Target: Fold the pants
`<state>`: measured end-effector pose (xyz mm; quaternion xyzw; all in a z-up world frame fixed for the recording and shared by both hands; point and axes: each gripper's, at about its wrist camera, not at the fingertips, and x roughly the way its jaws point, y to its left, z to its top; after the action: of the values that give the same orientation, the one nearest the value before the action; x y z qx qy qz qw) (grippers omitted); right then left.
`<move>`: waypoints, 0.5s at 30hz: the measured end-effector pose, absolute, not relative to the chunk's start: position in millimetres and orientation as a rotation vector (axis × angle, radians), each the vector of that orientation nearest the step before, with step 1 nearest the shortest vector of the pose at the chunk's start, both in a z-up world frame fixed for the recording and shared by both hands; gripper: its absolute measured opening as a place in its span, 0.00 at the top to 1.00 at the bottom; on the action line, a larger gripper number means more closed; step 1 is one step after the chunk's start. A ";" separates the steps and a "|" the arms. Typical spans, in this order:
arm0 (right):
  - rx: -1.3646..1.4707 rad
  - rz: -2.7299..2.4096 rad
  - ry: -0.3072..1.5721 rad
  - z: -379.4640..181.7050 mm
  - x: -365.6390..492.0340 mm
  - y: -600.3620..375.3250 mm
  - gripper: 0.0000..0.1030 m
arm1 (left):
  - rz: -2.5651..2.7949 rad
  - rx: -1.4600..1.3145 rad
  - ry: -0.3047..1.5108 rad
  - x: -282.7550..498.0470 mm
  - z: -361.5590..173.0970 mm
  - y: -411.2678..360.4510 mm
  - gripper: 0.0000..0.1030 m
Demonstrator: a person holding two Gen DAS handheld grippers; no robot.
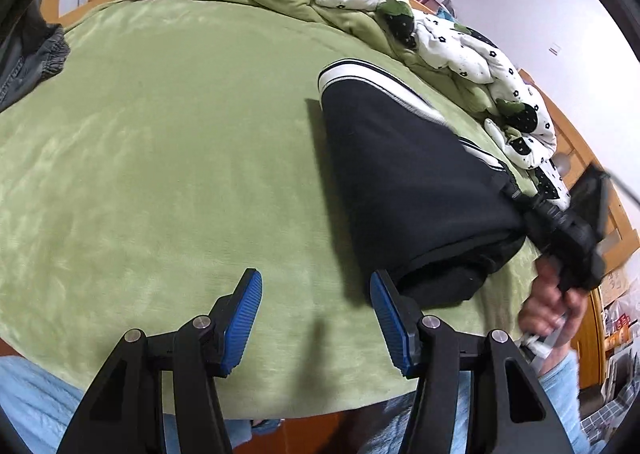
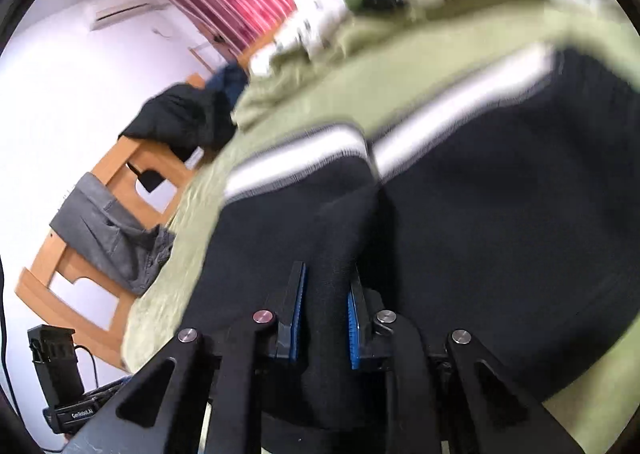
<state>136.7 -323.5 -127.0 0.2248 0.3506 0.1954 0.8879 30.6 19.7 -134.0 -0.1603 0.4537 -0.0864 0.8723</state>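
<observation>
1. While the left gripper (image 1: 316,318) hangs over the green blanket (image 1: 168,157) with its 2 blue pads (image 1: 244,318) apart and nothing between them, the right gripper (image 2: 324,314) pinches a fold of the black pants (image 2: 500,238).
2. These pants, white-striped, lie folded on the blanket's right side, just beside the left gripper.
3. Behind them sits a crumpled floral quilt (image 1: 460,41).
4. Grey trousers (image 2: 108,230) drape over the wooden bed frame (image 2: 120,169).

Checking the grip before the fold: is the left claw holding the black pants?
No, the left claw is open over the green blanket, nothing between its pads.
</observation>
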 end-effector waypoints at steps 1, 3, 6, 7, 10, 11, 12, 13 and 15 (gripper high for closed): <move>0.434 0.397 0.709 -114.3 137.6 -331.8 0.83 | -0.192 -0.329 0.943 31.1 -133.3 12.4 0.48; 0.371 0.372 0.680 -94.6 140.0 -349.3 0.84 | -0.211 -0.313 0.931 32.6 -129.8 -4.6 0.48; 0.259 0.308 0.646 -69.2 147.2 -381.7 0.84 | -0.260 -0.296 0.912 35.8 -125.6 -34.0 0.48; 0.217 0.284 0.641 -62.6 149.4 -394.1 0.84 | -0.275 -0.289 0.910 37.4 -124.8 -43.9 0.48; 0.140 0.192 0.622 -60.1 147.1 -435.6 0.84 | -0.307 -0.266 0.909 41.7 -122.4 -64.4 0.48; 0.124 0.171 0.621 -63.9 145.3 -445.6 0.84 | -0.322 -0.253 0.909 43.5 -121.9 -71.6 0.48; 0.110 0.145 0.630 -72.5 143.3 -459.4 0.84 | -0.331 -0.248 0.908 45.1 -121.9 -75.8 0.48; 0.117 0.108 0.664 -89.2 144.0 -474.9 0.84 | -0.343 -0.247 0.908 45.5 -122.7 -78.9 0.48; 0.145 0.074 0.727 -117.8 145.7 -494.3 0.84 | -0.377 -0.245 0.918 50.7 -126.8 -89.4 0.48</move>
<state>145.7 -494.3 -117.8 0.0711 0.3554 0.0362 0.9313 50.7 -89.4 -126.8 -0.1174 0.4393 -0.1803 0.8722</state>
